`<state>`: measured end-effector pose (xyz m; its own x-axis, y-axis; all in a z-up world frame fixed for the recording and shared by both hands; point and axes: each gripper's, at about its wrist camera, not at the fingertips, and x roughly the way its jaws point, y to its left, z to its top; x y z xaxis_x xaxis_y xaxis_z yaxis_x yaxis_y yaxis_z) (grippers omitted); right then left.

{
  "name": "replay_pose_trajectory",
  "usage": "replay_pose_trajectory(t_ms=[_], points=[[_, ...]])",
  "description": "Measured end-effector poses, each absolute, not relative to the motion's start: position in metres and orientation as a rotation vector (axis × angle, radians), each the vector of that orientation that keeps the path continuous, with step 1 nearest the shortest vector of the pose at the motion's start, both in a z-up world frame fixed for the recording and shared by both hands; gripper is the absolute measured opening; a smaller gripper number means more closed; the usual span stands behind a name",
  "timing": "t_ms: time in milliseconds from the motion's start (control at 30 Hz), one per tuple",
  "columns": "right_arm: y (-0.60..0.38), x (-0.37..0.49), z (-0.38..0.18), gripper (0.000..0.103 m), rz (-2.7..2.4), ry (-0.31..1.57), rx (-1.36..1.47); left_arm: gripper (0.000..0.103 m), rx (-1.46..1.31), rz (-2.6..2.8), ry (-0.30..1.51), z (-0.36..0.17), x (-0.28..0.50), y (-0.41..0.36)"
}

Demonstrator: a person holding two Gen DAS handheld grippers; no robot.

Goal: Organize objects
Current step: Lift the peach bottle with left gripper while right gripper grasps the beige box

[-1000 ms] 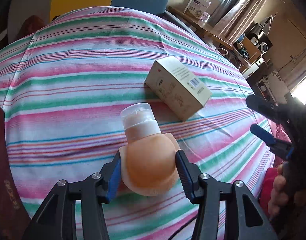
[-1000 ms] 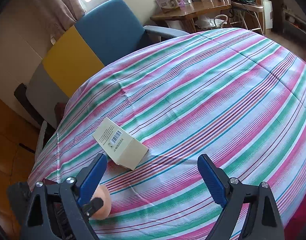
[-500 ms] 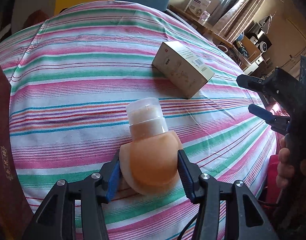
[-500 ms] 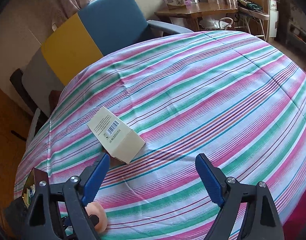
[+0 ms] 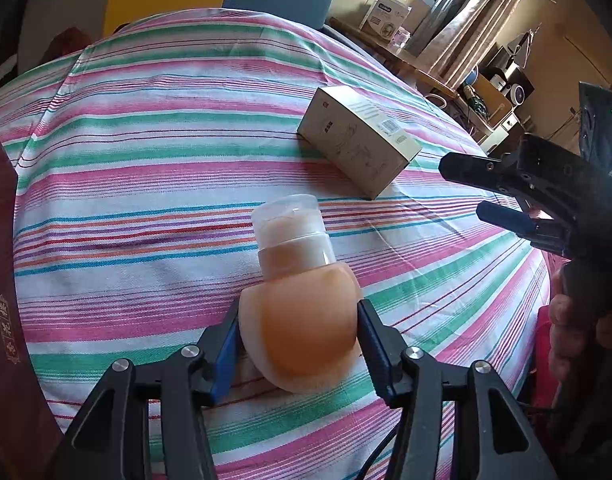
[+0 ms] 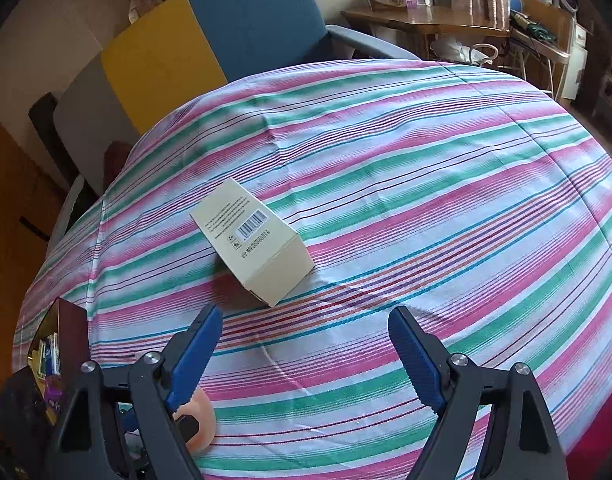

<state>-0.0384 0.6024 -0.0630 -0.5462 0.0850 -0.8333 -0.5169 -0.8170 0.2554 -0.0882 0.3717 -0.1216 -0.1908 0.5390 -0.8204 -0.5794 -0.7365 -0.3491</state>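
Observation:
A soft orange squeeze bottle (image 5: pixel 306 340) with a clear cap lies between the fingers of my left gripper (image 5: pixel 298 308), low over the striped tablecloth (image 5: pixel 146 200). The blue pads still touch its sides while the jaws are opening. A cream cardboard box (image 5: pixel 357 140) lies on the cloth beyond the bottle. In the right wrist view the same box (image 6: pixel 254 244) sits just ahead of my right gripper (image 6: pixel 306 312), which is open with only cloth between its fingers. The bottle (image 6: pixel 200 416) peeks out at that view's lower left. The right gripper (image 5: pixel 463 188) also shows at the left view's right edge.
A dark red box (image 5: pixel 2 280) stands at the table's left edge; the right wrist view shows this box (image 6: pixel 72 332) open, with small items inside. A blue and yellow chair (image 6: pixel 258 12) stands behind the table. A wooden side table (image 6: pixel 425 20) carries clutter. A person's hand (image 5: pixel 565 336) holds the right gripper.
The left gripper has sunk toward the cloth with the bottle and its fingers have spread slightly. The right gripper has rolled and come closer to the cream box.

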Motion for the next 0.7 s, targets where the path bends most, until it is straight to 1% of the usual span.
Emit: replay_pose_trajectory(t_ms=[233, 400, 567, 667, 700], points=[[0.586, -0.092, -0.049, 0.086, 2.476, 0.395, -1.367, 0.056, -1.342, 1.976, 0.03, -0.123, -0.09, 0.369], [0.579, -0.134, -0.056, 0.087, 2.458, 0.208, -1.466, 0.056, -1.342, 1.968, 0.015, -0.124, -0.091, 0.369], [0.577, -0.158, -0.07, 0.087, 2.431, 0.096, -1.551, 0.056, -1.344, 1.967, 0.007, -0.124, -0.09, 0.37], [0.576, -0.166, -0.08, 0.087, 2.416, 0.065, -1.591, 0.056, -1.345, 1.968, 0.005, -0.123, -0.091, 0.369], [0.576, -0.167, -0.083, 0.083, 2.407, 0.052, -1.595, 0.056, -1.345, 1.968, 0.005, -0.123, -0.091, 0.369]])
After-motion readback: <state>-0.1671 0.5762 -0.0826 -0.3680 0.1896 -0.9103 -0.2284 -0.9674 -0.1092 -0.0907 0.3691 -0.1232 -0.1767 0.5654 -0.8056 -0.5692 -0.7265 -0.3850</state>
